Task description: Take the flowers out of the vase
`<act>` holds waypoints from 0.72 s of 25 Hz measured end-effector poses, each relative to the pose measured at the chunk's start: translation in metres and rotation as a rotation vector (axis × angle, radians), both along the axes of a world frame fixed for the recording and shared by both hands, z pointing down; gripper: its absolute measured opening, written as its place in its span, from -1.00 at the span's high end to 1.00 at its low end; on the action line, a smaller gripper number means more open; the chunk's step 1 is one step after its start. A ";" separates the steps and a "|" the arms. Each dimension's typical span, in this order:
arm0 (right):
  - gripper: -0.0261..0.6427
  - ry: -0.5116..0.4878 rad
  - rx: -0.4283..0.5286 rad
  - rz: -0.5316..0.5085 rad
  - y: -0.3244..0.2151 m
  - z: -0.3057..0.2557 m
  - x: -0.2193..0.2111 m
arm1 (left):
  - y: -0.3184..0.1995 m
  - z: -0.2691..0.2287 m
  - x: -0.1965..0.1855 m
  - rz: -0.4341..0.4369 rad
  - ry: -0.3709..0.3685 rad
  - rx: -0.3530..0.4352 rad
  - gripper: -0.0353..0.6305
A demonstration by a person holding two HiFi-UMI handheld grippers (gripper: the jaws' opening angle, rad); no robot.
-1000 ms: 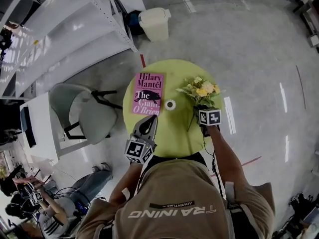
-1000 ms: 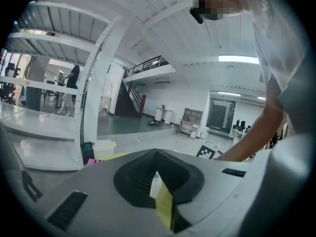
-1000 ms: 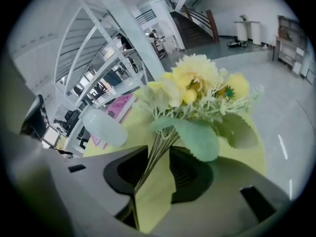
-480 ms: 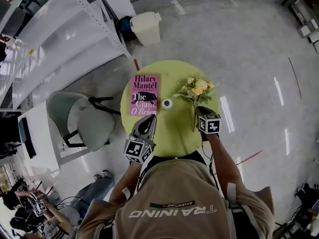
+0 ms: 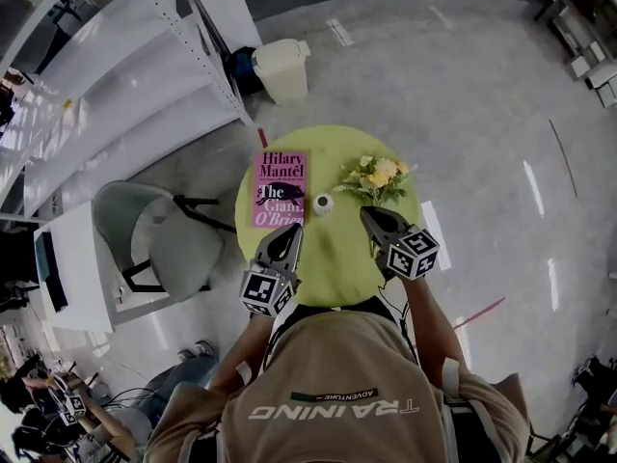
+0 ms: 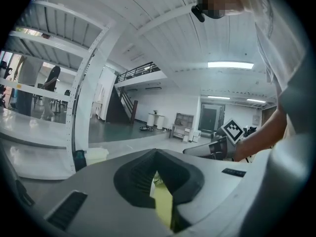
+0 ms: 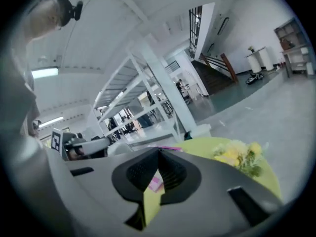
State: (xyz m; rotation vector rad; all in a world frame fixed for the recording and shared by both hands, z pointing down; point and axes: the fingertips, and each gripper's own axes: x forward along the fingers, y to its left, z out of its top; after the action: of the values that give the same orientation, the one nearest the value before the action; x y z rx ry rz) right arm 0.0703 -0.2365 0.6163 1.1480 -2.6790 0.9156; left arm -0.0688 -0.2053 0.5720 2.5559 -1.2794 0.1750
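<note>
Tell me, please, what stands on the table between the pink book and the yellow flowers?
The small white vase stands there, apart from both the pink book and the flowers, on the green table. The head view shows this.

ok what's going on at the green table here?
A person works two handheld grippers over the green table. The flowers are already out, lying on the table beside the small white vase. The right gripper hovers by their stems, its jaws just closed on nothing. The left gripper is shut and empty, near the pink book.
</note>
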 end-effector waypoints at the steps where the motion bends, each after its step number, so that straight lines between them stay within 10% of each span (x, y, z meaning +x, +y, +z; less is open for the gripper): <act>1: 0.92 -0.037 0.023 -0.017 0.003 -0.012 -0.008 | 0.001 -0.003 -0.001 0.001 0.001 0.007 0.89; 5: 0.92 -0.093 0.124 -0.053 0.015 -0.057 -0.032 | 0.002 -0.018 -0.002 0.004 0.006 0.044 0.89; 18: 0.92 0.160 0.391 -0.062 0.038 -0.126 -0.041 | 0.012 -0.070 0.012 0.027 0.022 0.164 0.89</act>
State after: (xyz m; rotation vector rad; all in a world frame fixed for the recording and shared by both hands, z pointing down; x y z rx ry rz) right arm 0.0290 -0.1990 0.4901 1.1339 -2.8118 0.2791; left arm -0.0572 -0.1932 0.5016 2.7050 -1.3018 0.0492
